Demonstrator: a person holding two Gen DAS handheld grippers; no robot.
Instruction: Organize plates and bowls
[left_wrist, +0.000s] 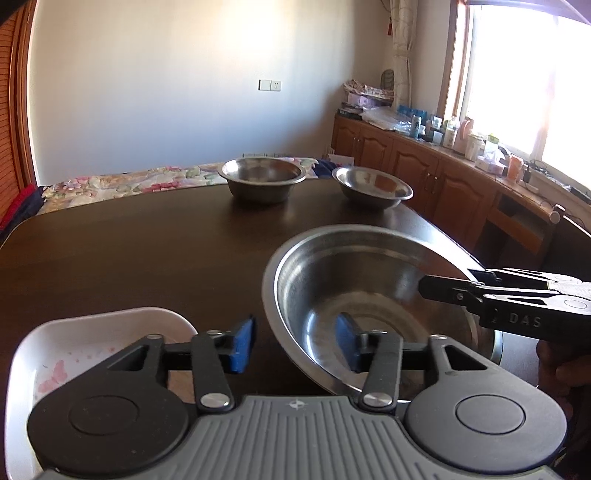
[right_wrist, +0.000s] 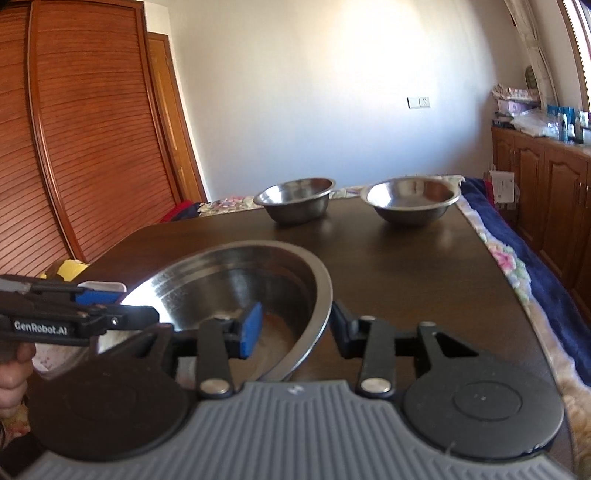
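Steel bowl (right_wrist: 236, 295) tilted, rim between both open claws (right_wrist: 295, 328).

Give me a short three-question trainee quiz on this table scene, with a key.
1. How many steel bowls are on the table, counting the large bowl, the far left bowl and the far right bowl?
2. Of the left gripper and the right gripper, whose fingers straddle the large bowl's rim? A) left only B) right only C) both
3. True or false: both grippers are shut tight on the large bowl.

Key: 1) three. 2) C. 3) false; both sets of fingers stand open, with a gap around the rim.
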